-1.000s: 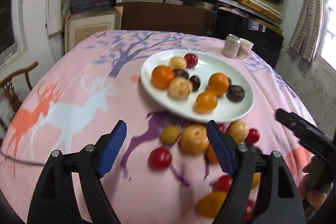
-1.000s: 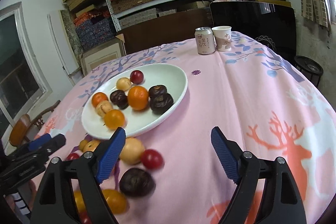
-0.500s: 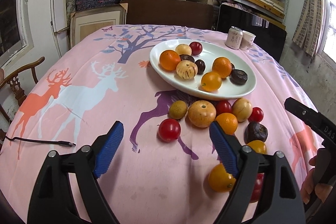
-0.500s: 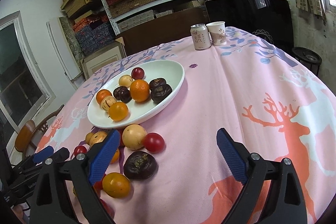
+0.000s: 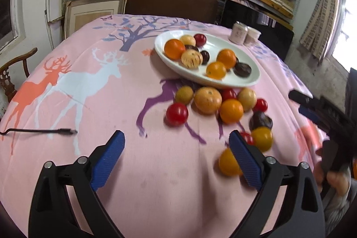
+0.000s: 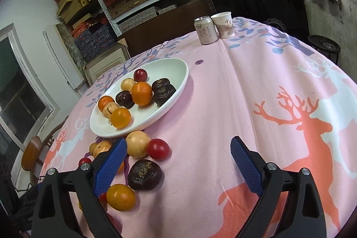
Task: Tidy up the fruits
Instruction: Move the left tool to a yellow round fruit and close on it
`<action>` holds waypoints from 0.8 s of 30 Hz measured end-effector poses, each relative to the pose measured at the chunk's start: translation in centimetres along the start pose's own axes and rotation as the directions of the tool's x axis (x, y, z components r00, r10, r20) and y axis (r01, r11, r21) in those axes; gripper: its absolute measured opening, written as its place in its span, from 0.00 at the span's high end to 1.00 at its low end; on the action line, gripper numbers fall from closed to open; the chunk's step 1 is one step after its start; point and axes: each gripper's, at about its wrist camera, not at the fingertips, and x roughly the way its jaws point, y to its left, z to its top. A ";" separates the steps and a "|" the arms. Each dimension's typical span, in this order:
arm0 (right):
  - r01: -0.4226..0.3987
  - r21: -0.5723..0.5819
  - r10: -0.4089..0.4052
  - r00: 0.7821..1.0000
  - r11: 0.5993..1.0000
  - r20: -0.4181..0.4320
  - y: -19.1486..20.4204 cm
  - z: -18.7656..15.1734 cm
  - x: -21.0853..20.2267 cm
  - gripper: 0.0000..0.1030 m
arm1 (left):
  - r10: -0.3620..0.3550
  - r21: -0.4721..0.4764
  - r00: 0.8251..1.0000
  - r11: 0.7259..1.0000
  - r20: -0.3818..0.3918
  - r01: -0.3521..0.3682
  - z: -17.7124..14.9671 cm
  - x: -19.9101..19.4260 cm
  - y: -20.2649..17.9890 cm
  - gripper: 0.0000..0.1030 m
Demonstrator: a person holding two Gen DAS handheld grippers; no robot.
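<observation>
A white oval plate (image 5: 252,79) (image 6: 176,88) holds several fruits: oranges, pale striped fruits, dark purple ones and a red one. More loose fruit lies on the pink tablecloth in front of it: a red tomato (image 5: 177,114), a large pale orange (image 5: 208,100), an orange (image 5: 231,110), a dark fruit (image 6: 145,174) and a small orange (image 6: 120,197). My left gripper (image 5: 176,153) is open and empty above the cloth, short of the loose fruit. My right gripper (image 6: 178,162) is open and empty, with the loose fruit by its left finger (image 6: 110,167).
A drink can (image 6: 205,30) and a paper cup (image 6: 223,24) stand at the table's far edge. A black cable (image 5: 40,131) lies on the cloth at left. A wooden chair (image 5: 11,79) stands beside the table. Shelves with boxes fill the back wall.
Both grippers have pulled back from the plate and the fruit, so more of the tablecloth shows. Both stayed open and empty. The fruit has not moved.
</observation>
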 end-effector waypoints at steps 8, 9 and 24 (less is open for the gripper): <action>-0.016 0.058 0.018 1.000 0.998 -0.022 -1.0 0.1 0.5 0.08 | 0.026 0.196 1.000 0.980 0.015 -0.028 -1.4 -0.5 -3.7 0.10; -0.016 0.060 0.018 0.999 0.998 -0.027 -1.0 0.1 0.6 0.08 | 0.025 0.219 1.000 0.975 0.010 -0.027 -1.5 -0.4 -4.2 0.10; -0.027 0.095 0.031 0.999 0.995 -0.044 -1.6 0.1 1.1 0.07 | -0.104 0.252 0.989 0.959 -0.103 0.127 -1.4 1.5 -4.9 0.35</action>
